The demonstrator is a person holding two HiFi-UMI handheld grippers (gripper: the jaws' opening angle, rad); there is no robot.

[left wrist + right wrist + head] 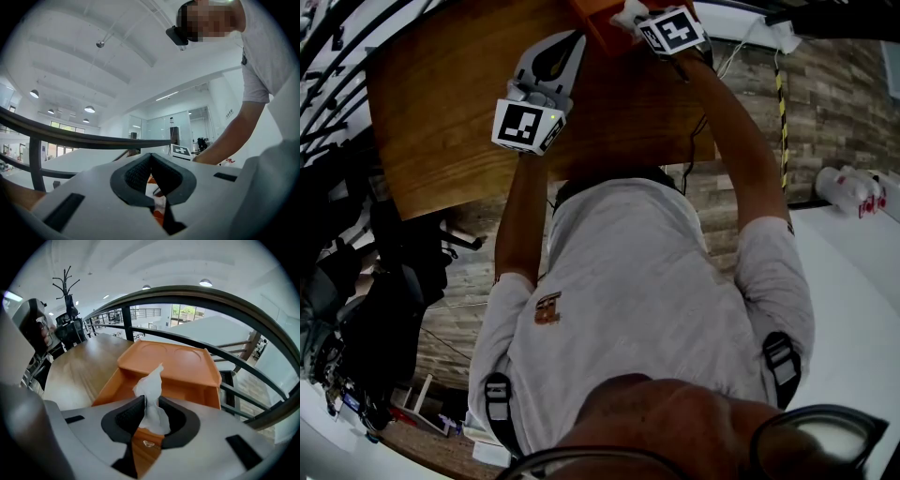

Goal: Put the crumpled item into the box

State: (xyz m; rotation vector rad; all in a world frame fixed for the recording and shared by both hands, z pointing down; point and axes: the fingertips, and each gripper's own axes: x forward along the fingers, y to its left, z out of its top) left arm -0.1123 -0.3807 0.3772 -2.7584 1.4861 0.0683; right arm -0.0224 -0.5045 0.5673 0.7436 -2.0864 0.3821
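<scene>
One crumpled white tissue (149, 383) sits pinched between the pads of the right gripper (152, 398), close to the one orange box (187, 362) on the single wooden table (79, 366). The left gripper (151, 153), the second of two, has its jaws closed together.

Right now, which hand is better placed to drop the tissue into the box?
Right: the right gripper holds the tissue in its jaws, aimed at the open box. The left gripper has its jaws together, with no tissue.
</scene>
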